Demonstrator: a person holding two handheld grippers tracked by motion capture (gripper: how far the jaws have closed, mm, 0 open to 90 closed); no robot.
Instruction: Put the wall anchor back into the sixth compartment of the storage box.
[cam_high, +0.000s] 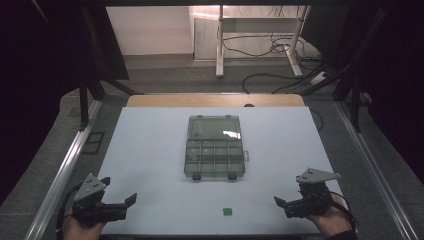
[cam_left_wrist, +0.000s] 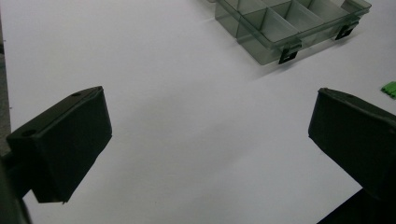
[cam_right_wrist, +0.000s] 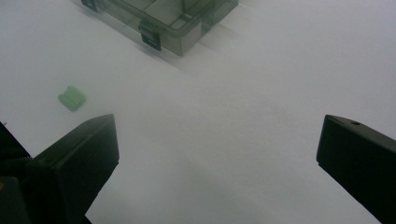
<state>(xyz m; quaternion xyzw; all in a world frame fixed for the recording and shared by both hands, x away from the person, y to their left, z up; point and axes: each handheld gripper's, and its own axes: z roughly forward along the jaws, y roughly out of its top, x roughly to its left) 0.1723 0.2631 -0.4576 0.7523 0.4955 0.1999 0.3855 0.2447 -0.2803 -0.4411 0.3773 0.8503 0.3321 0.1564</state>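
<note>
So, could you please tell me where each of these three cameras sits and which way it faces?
High view: above the person's side, looking forward and down on the white table; both hands with the left gripper and right gripper show.
Left gripper view: rides the left gripper, looking between its open jaws toward the compartment box.
Right gripper view: rides the right gripper, jaws open, facing the same box.
Shared: both gripper views see the box and the green piece.

Smoky grey, see-through box (cam_high: 215, 152) at frame centre, black latches (cam_left_wrist: 288, 56) on its near edge. Plain white mat (cam_high: 150, 150), no pattern. Small bright green piece (cam_high: 227, 211) at lower centre. Black grippers, left (cam_high: 120, 197) and right (cam_high: 282, 205), each topped by a grey plate. Tan wooden table (cam_high: 215, 100) edge above mat.
</note>
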